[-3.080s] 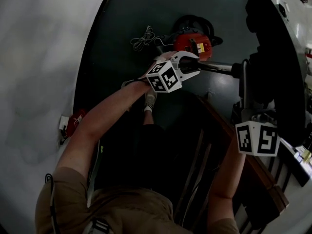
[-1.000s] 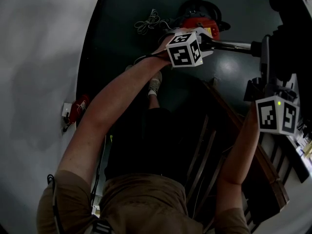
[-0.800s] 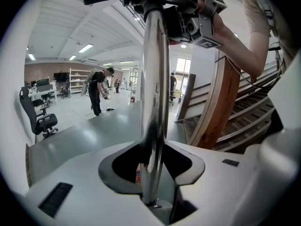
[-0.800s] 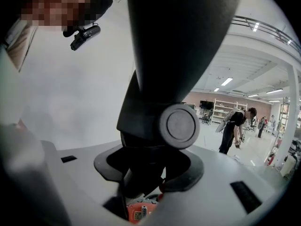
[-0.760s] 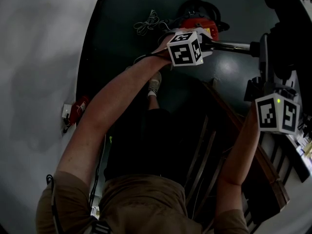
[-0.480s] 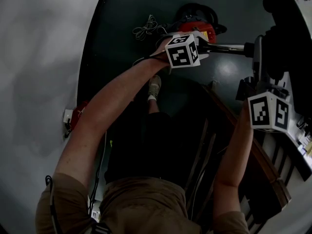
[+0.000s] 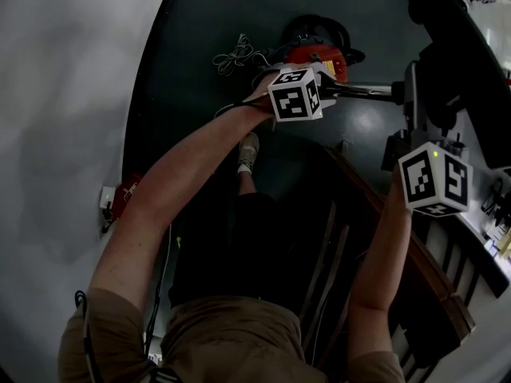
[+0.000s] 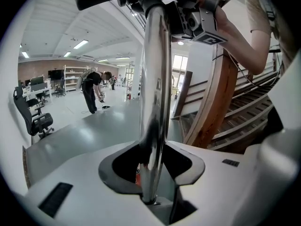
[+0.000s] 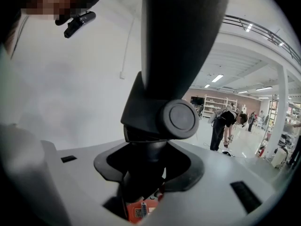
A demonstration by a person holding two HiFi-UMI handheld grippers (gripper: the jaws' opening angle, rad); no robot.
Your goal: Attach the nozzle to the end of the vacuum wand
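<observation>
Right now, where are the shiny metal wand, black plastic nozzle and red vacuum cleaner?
shiny metal wand (image 8: 155, 93): left gripper view, mid-tube.
black plastic nozzle (image 9: 181, 36): right gripper view, wide body.
red vacuum cleaner (image 7: 327, 57): head view, red casing.

Tangled grey cable (image 7: 233, 57) on dark floor (image 7: 200, 22) at twelve o'clock, wooden stair rail (image 7: 443, 294) at four o'clock, black office chair (image 8: 34, 119) at nine o'clock, bent-over person (image 8: 91, 91) beyond it
</observation>
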